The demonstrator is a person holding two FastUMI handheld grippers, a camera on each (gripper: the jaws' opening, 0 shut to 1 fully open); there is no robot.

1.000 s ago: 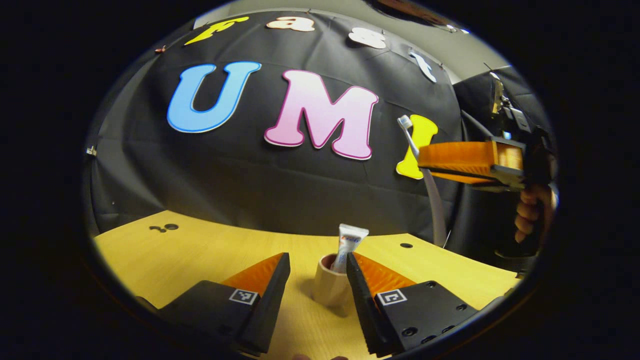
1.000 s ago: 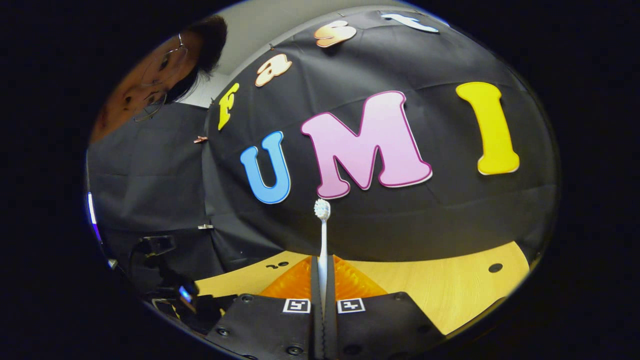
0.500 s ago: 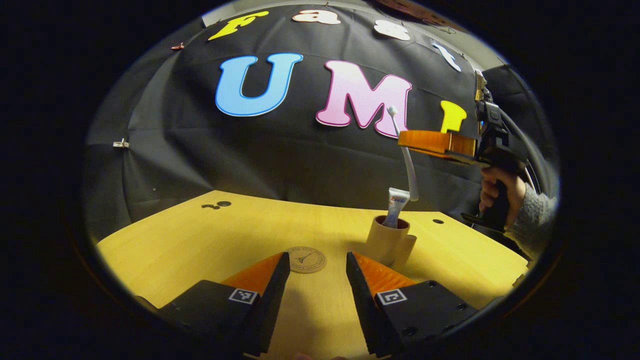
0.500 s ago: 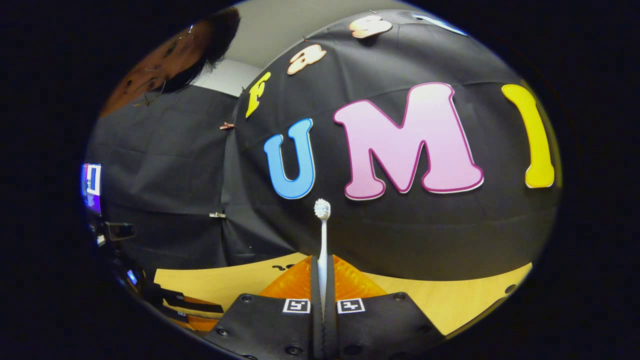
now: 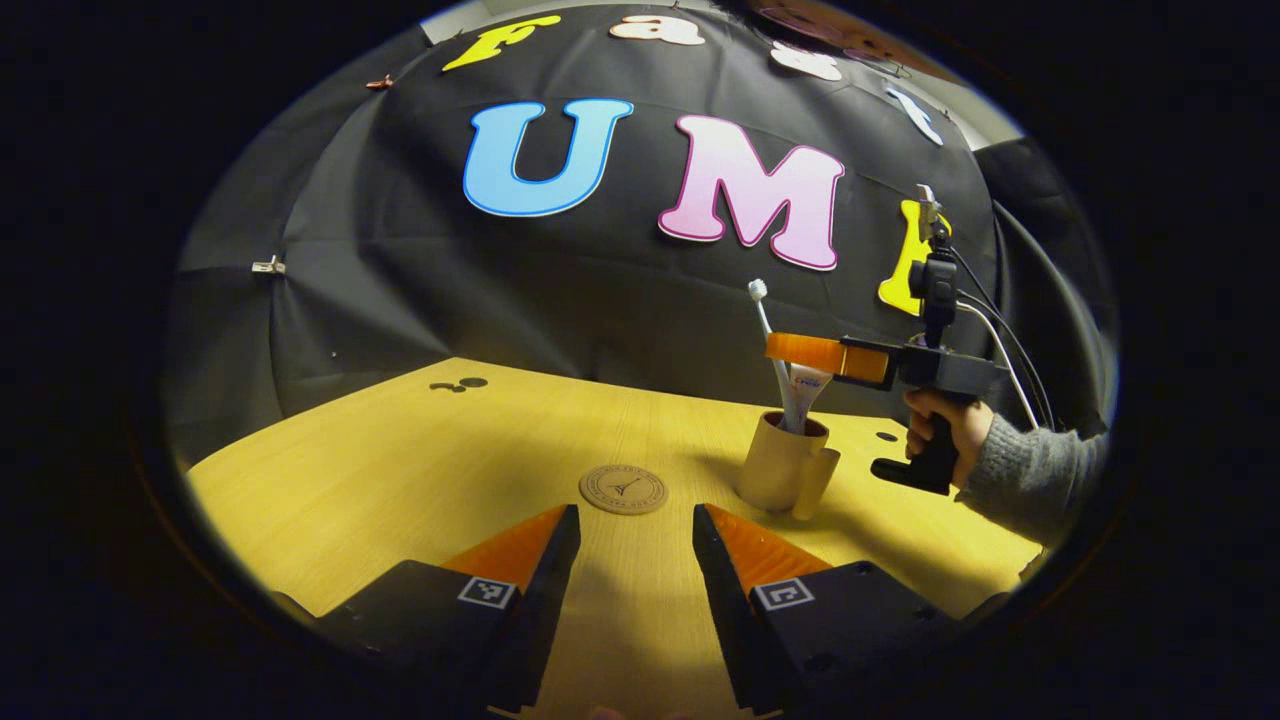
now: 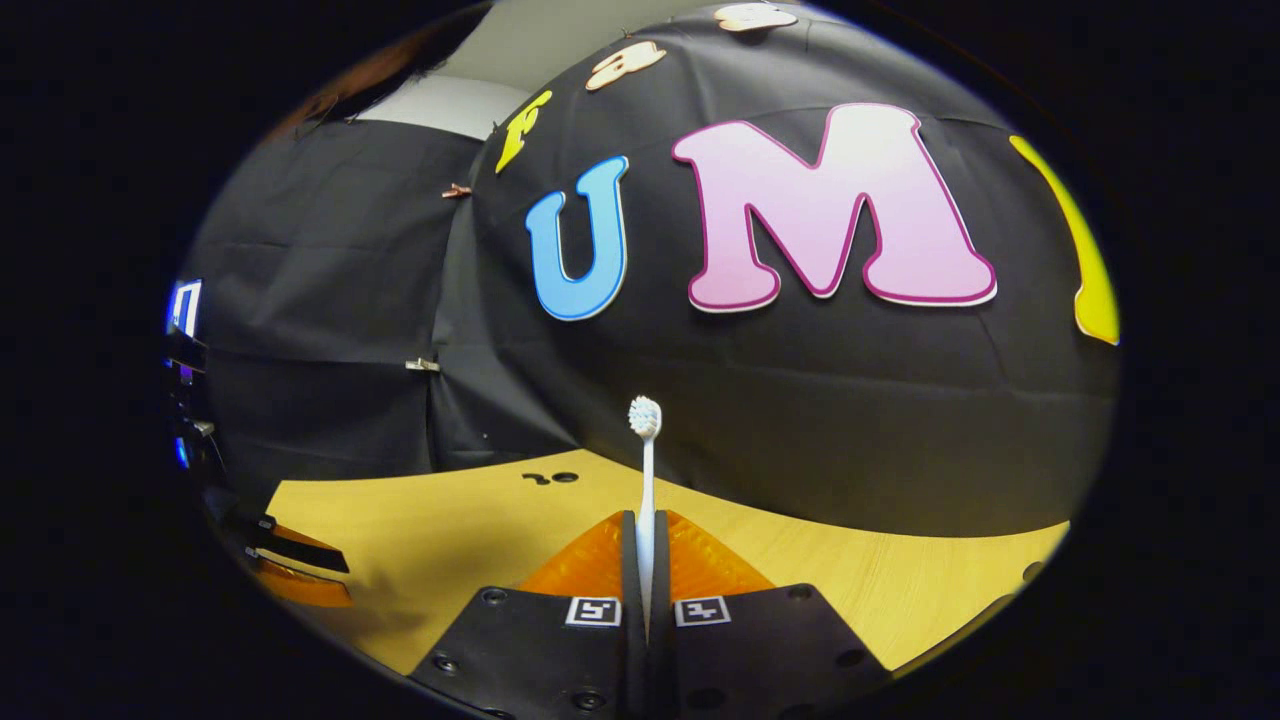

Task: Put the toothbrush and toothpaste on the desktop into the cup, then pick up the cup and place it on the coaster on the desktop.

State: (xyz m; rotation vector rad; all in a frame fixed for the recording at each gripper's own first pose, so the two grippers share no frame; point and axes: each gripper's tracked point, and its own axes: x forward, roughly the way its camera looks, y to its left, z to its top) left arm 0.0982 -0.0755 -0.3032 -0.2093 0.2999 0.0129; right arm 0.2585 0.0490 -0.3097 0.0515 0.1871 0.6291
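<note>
In the left gripper view my left gripper (image 5: 627, 535) gapes wide and empty at bottom centre, the coaster (image 5: 623, 489) just above. Right of centre, the cup (image 5: 782, 463) holds the toothpaste (image 5: 805, 385). My right gripper (image 5: 800, 352) pinches the toothbrush (image 5: 770, 345), light, stiff, slippery; I grip it mid-handle.

Two grippers are in play: the left gripper (image 5: 628, 560) with its fingers spread apart, and the right gripper (image 6: 645, 560) closed on the handle of one toothbrush (image 6: 645, 470). One cup (image 5: 782, 462) stands on one wooden desktop (image 5: 420, 470). One toothpaste tube (image 5: 806, 385) sits in that cup. One round coaster (image 5: 623, 489) lies on the wood. One hand (image 5: 940, 425) and one grey sleeve (image 5: 1035, 475) appear in the left gripper view.
</note>
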